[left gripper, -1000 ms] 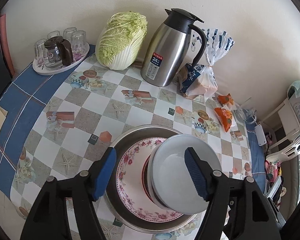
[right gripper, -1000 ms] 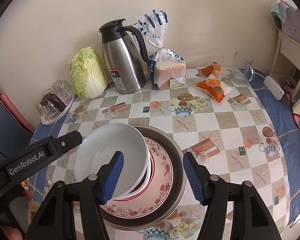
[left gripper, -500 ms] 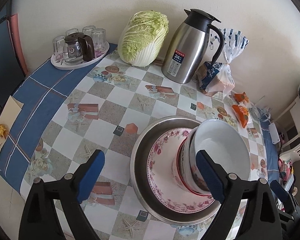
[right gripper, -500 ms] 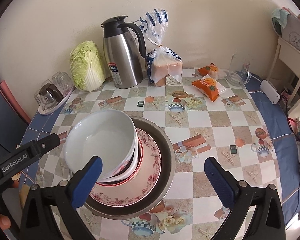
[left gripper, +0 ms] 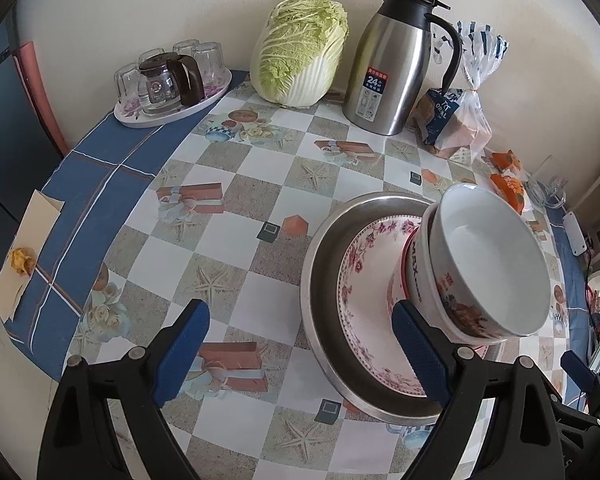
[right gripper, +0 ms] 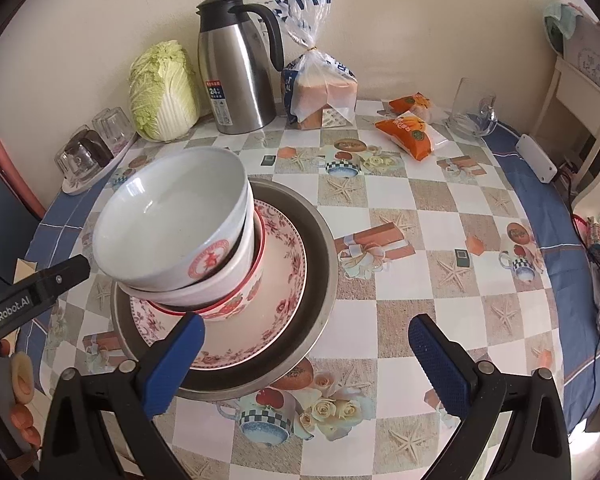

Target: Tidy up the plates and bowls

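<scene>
A home dining table (left gripper: 260,184) — cabbage (left gripper: 300,56), thermos (left gripper: 400,60), bread (right gripper: 320,88).

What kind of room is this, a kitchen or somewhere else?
Probably a home dining corner: a table under a patterned oilcloth holds a steel thermos jug, a cabbage, bagged bread and stacked bowls.

A round desk (right gripper: 420,208) under checked oilcloth is occupied by a steel basin (right gripper: 320,248), steel thermos jug (right gripper: 236,76), cabbage (right gripper: 164,88), bagged bread (right gripper: 320,92) and glass tray (left gripper: 172,110).

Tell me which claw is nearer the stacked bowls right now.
Left, narrowly. The left claw has one finger beside the stacked bowls; the right claw stands open lower down, over the floral plate.
</scene>
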`<state>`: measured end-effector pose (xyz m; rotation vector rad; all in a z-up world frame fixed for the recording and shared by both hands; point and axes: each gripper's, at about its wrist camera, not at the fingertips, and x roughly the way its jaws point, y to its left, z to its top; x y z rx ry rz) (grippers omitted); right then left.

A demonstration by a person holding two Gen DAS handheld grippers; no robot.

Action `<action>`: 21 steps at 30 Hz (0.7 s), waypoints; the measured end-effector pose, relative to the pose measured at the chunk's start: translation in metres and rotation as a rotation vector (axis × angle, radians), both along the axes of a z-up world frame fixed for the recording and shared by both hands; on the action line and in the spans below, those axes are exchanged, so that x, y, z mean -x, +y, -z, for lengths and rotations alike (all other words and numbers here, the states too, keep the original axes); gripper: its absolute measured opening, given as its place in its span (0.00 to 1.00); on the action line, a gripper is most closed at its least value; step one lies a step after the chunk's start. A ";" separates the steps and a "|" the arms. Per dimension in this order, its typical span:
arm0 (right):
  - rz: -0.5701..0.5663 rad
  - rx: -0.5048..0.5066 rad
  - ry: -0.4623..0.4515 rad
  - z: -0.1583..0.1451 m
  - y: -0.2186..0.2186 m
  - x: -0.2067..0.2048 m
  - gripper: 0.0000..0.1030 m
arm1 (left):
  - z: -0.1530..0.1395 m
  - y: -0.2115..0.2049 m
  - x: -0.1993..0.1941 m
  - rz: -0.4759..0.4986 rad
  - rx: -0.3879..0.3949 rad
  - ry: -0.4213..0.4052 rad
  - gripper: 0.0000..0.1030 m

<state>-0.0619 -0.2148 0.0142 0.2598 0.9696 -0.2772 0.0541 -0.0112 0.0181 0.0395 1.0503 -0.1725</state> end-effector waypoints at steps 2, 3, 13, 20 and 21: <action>0.000 0.000 0.010 0.004 0.000 0.001 1.00 | 0.002 0.001 0.001 0.003 -0.005 0.002 0.90; 0.000 0.000 0.014 0.006 -0.001 0.001 1.00 | 0.003 0.001 0.002 0.003 -0.006 0.004 0.90; 0.008 -0.004 0.041 0.017 -0.004 0.005 1.00 | 0.021 -0.001 0.003 0.015 -0.047 0.050 0.90; 0.009 -0.008 0.051 0.020 -0.006 0.004 1.00 | 0.030 -0.006 0.002 0.038 -0.064 0.074 0.90; 0.009 -0.008 0.053 0.021 -0.006 0.004 1.00 | 0.031 -0.006 0.002 0.041 -0.069 0.076 0.90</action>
